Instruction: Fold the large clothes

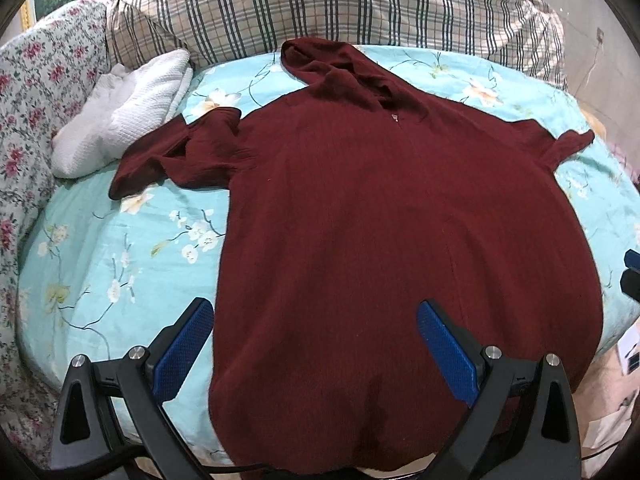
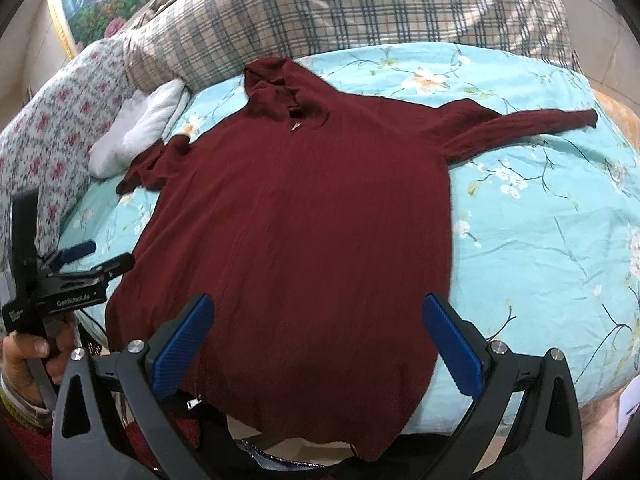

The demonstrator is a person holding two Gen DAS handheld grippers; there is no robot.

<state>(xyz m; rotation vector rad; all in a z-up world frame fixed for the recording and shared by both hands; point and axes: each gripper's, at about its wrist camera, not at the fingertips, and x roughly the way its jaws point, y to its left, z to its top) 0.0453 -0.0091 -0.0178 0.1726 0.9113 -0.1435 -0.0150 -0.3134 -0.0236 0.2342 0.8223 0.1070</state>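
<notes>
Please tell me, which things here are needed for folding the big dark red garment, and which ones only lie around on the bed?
For the job:
- maroon hooded sweater, spread flat
- left tool, open
- right tool, open
- blue floral bedsheet, the work surface

Just lying about:
- white towel
- plaid pillow
- pink floral quilt

Both views are evenly and fairly brightly lit from above, with only soft, faint shadows and no glare. Fisheye distortion bows the bed [image 1: 120, 264] into a dome and blackens the corners; the far plaid bedding [image 2: 320, 12] in the right wrist view looks slightly blurred.
</notes>
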